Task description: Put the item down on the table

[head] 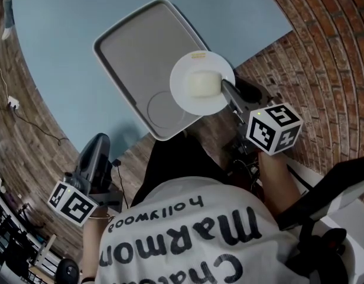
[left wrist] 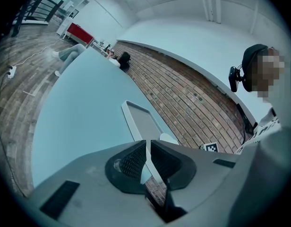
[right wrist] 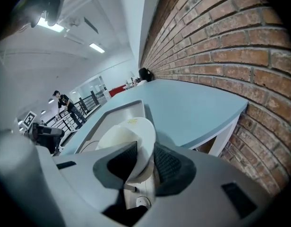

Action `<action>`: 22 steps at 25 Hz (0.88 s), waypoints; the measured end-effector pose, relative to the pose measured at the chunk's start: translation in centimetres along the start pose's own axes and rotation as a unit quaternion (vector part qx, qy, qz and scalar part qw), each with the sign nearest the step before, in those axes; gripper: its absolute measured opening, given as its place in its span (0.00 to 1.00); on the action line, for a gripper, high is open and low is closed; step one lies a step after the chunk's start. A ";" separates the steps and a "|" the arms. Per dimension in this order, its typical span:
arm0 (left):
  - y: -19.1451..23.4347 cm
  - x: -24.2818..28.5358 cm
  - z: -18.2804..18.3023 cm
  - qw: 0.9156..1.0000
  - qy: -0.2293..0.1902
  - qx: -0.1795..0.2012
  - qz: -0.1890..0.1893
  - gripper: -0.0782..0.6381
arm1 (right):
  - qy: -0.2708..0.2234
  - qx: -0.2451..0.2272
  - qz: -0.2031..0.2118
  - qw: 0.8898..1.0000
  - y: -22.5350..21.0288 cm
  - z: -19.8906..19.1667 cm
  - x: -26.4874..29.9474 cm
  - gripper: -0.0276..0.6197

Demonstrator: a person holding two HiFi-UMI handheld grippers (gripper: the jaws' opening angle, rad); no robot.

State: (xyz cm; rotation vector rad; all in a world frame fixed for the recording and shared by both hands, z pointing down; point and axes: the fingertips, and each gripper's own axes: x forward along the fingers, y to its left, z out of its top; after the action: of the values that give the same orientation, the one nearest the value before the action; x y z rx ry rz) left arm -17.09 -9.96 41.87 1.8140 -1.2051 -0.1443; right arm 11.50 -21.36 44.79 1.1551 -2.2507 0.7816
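Over the near right corner of the grey rectangular plastic tray [head: 143,49], the right tool [head: 226,87] is clamped on the rim of a round white plate [head: 191,103] carrying a pale cream block [head: 204,83]. Whether the plate touches the tray cannot be told. The tray lies on the pale blue tabletop [head: 58,40]. The left tool [head: 98,142] hangs low beside the tabletop edge, well apart from the plate, its jaws drawn together with nothing between them.

Table [head: 64,46] lies bare from nine to twelve o'clock of the tray [head: 140,52]; plate [head: 183,94] apparently overhangs its four-o'clock edge.
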 end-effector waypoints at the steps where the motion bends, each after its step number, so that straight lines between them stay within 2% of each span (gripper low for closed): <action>1: 0.0 0.0 0.0 1.000 0.000 -0.001 0.000 0.16 | 0.002 -0.004 -0.001 1.000 0.0 0.1 0.0 0.19; 7: 0.1 0.6 0.4 1.000 0.001 -0.004 -0.004 0.16 | 0.011 -0.039 -0.007 0.999 0.0 0.6 0.5 0.20; 11: 0.1 1.1 0.6 1.000 0.003 -0.003 -0.007 0.16 | 0.018 -0.085 -0.022 0.996 0.0 1.0 0.9 0.21; 14: 0.1 1.4 1.0 1.000 0.002 -0.001 -0.010 0.16 | 0.034 -0.150 -0.043 0.987 0.1 0.8 1.4 0.21; 17: 0.1 1.5 1.2 1.000 0.002 0.001 -0.011 0.16 | 0.039 -0.234 -0.058 0.970 1.1 0.9 1.7 0.21; 19: 0.3 1.5 1.3 1.000 0.002 -0.001 -0.010 0.16 | 0.037 -0.251 -0.061 0.965 1.5 1.1 2.0 0.20; 22: 0.4 1.5 1.3 1.000 0.004 -0.003 -0.009 0.16 | 0.034 -0.247 -0.062 0.967 1.6 1.4 2.0 0.20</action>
State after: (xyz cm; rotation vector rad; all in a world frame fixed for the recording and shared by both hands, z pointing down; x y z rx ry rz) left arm -17.25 -11.95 41.99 1.8195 -1.1813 -0.1518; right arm 8.92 -22.66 44.71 0.9922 -2.1207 0.1845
